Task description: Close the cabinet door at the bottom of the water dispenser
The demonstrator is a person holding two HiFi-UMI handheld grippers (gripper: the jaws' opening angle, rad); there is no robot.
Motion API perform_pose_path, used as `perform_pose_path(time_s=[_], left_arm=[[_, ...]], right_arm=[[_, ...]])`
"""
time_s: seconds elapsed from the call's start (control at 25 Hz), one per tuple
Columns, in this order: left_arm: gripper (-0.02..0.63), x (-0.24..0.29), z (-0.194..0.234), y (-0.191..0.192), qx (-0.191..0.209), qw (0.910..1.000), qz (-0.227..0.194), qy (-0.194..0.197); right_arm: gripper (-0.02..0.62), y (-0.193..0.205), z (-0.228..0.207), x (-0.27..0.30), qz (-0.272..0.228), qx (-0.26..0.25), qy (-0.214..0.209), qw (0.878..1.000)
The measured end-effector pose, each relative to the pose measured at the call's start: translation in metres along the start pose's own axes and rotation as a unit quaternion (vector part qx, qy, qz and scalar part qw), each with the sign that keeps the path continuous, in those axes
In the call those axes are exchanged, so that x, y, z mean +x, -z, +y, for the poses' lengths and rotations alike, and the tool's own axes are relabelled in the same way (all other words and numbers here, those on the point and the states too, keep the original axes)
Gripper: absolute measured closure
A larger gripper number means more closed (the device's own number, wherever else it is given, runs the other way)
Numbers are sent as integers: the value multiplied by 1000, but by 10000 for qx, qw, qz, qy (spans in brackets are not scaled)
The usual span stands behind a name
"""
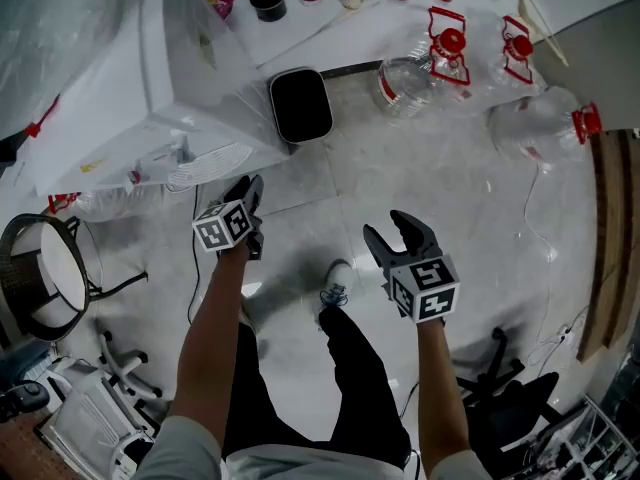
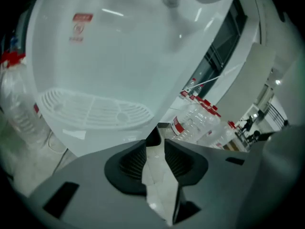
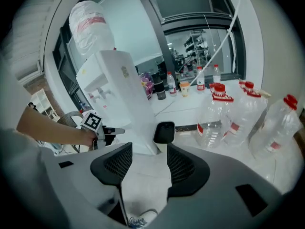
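- Count first: one water dispenser (image 1: 110, 78), two grippers, three big clear bottles with red caps (image 1: 405, 86) (image 1: 515, 48) (image 1: 540, 123), and one black bin (image 1: 300, 105).
- The dispenser stands upright with its long axis vertical and an upturned jug on top (image 3: 88, 18). Its front, with the taps and the drip tray (image 2: 90, 111), faces the left gripper (image 1: 250, 190).
- The cabinet door is the white panel right under that tray (image 2: 105, 140). It looks flat, but honestly I can't tell if it's fully shut.
- Left gripper is close in front of that panel, apart from it. Its jaws are only a narrow gap apart, with just floor showing between them.
- Right gripper (image 1: 392, 230) hangs over open floor with its jaws wide apart and empty.
- Room to move: there's bare tile between the person's shoe (image 1: 335, 283) and the dispenser. The bin sits just beside the dispenser's corner, and the bottles line the ledge to the right. There's a round black frame (image 1: 45, 273) at the left edge and planks (image 1: 605, 248) at the right edge.
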State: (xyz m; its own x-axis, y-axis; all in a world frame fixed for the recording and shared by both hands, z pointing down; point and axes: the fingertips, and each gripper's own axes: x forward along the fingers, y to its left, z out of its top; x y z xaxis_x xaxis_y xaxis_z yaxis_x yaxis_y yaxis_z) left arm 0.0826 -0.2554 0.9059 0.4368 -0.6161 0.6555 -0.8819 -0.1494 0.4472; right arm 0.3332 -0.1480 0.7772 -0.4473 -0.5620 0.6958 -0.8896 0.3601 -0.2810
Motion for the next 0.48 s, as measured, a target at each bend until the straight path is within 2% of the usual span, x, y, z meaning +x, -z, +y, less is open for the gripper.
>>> perform_pose_path(time_s=[0.08,0.2,0.36,0.48], left_arm=[[532,-27,-13,-16,601,9980,98,142],[566,-76,-27,-42,1319,9908,166,265],[571,-151,-32,-83,1681,9855,-135,199],[575,-210,-39,-123,1951,9794,-467,228]], right_arm=[[380,-31,9,-11,-112,-418,138,9990],[467,-78,36,-29,-405,-700,237,9964],[549,-126,92,-48,-558,-1063,47,9928],[568,-179,135,-66,-935,-1331,7,9867]])
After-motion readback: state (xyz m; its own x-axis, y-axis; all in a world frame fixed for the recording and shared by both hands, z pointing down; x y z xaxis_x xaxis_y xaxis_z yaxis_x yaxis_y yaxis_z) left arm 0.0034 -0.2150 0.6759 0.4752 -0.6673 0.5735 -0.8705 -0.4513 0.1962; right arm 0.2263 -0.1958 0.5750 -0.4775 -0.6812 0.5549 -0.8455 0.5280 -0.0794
